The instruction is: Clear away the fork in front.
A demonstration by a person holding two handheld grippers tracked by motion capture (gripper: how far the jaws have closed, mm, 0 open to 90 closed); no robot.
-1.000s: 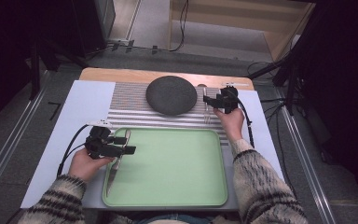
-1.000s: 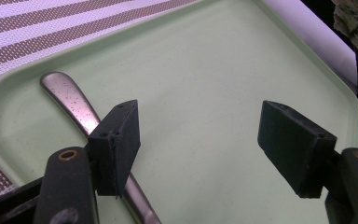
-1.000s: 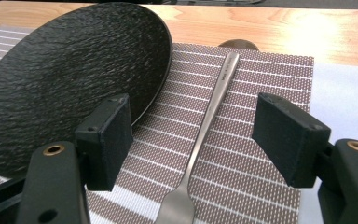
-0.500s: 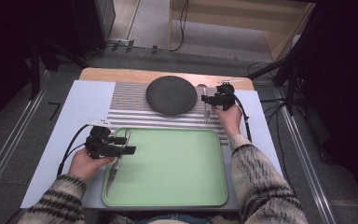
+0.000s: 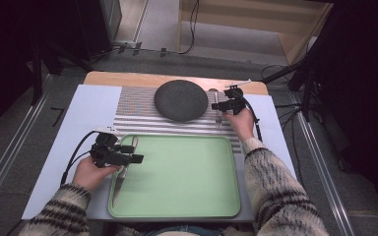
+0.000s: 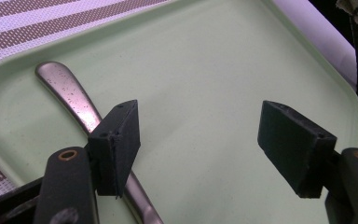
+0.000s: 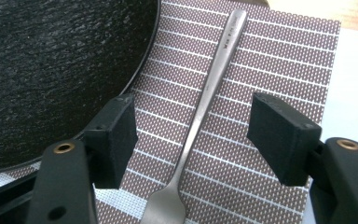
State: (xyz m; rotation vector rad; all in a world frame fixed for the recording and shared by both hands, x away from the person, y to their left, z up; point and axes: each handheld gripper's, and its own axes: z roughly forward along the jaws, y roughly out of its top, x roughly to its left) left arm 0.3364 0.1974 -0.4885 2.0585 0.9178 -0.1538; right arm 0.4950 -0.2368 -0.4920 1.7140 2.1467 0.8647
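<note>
The right hand-held gripper (image 7: 193, 135) hangs released over the fork (image 7: 204, 112), which lies on the striped mat (image 7: 270, 60) beside the dark plate (image 7: 56, 65). The left hand-held gripper (image 6: 200, 140) hangs released above the knife (image 6: 74, 100) on the green tray (image 6: 205, 70).

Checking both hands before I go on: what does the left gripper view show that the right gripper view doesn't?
Left gripper view: a knife lying in the green tray, its handle passing under one jaw of the open left gripper. Right gripper view: a fork on the striped placemat beside the dark plate, between the open right gripper's jaws. Shared: striped placemat, open jaws, nothing gripped.
</note>
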